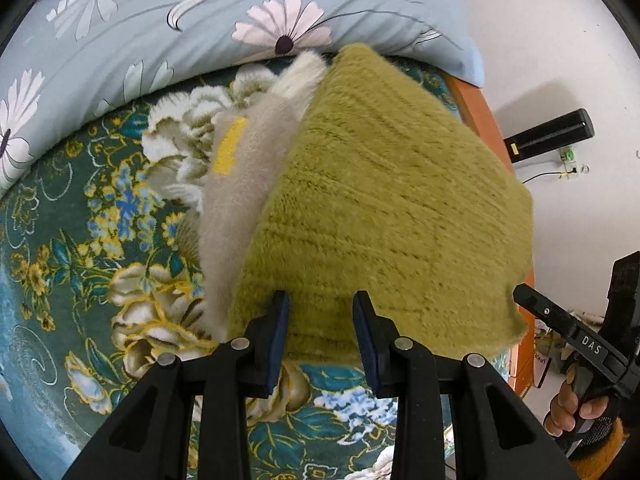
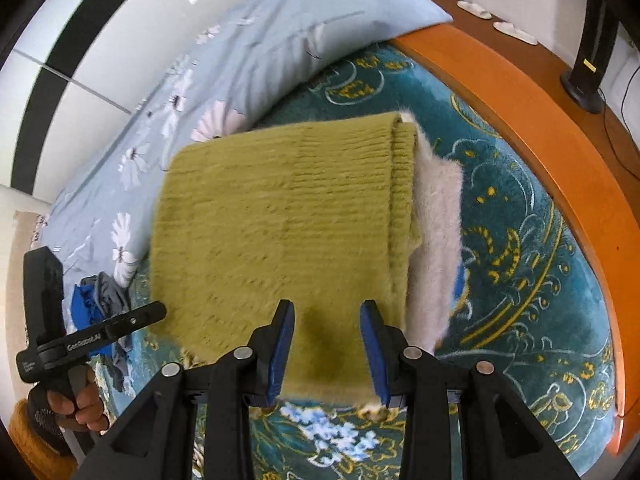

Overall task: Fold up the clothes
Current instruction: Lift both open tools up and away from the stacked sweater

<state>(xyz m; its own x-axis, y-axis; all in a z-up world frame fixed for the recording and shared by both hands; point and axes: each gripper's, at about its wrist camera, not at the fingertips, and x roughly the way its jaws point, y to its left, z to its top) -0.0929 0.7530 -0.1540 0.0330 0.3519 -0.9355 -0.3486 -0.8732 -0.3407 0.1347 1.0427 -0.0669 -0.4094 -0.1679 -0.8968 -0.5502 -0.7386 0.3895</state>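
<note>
A fuzzy olive-green sweater (image 1: 392, 200) with a beige panel (image 1: 240, 200) hangs lifted over the bed, folded into a rough rectangle. My left gripper (image 1: 322, 320) is shut on its near hem, with green knit filling the gap between the blue pads. In the right wrist view the same sweater (image 2: 280, 220) spreads ahead, its beige layer (image 2: 436, 240) showing under the right side. My right gripper (image 2: 328, 328) is shut on the near hem too. Each view catches the other gripper's handle (image 1: 588, 346) (image 2: 100, 334) in a hand at the edge.
A teal floral blanket (image 2: 520, 260) covers the bed inside an orange wooden frame (image 2: 540, 120). A pale blue daisy-print quilt (image 1: 200, 20) lies bunched behind the sweater. Blue and grey clothes (image 2: 100, 300) sit in a heap at the left. A black stand (image 2: 588, 60) rises beyond the frame.
</note>
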